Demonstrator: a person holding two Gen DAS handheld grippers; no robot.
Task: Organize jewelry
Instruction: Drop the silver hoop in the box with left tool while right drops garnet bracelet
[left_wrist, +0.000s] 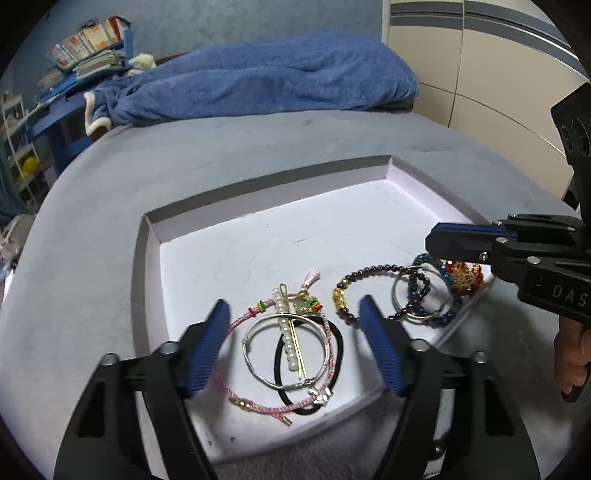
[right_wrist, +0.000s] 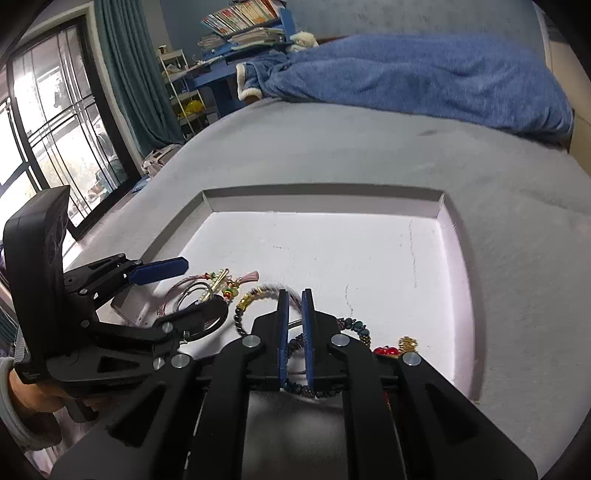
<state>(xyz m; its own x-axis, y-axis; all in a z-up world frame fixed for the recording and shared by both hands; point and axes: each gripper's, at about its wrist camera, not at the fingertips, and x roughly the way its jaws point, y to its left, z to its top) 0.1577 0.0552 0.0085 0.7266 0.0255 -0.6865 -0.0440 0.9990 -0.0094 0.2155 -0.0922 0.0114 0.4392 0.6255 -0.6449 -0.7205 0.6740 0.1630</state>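
A shallow white tray (left_wrist: 266, 236) lies on the bed with jewelry along its near side. My left gripper (left_wrist: 293, 306) stands open, its blue pads (left_wrist: 207, 350) either side of a pile: silver bangle (left_wrist: 255, 332), pearl hair clip (left_wrist: 284, 339), pink cord bracelet (left_wrist: 229, 391) and black hair tie (left_wrist: 338, 343). A purple bead bracelet (left_wrist: 341, 295) with gold beads lies right of it. My right gripper (right_wrist: 294, 295) hovers low over blue bead bracelets (left_wrist: 448, 280) and a red-and-gold ornament (left_wrist: 463, 278). Its jaws stand a narrow gap apart, pinching nothing.
The grey bed sheet (left_wrist: 258, 140) surrounds the tray. A blue blanket (left_wrist: 280, 77) is heaped at the back. Book-filled shelves (left_wrist: 88, 40) stand at the far left, a wardrobe (left_wrist: 480, 74) at the right, and a window (right_wrist: 55, 129) beyond the bed's left edge.
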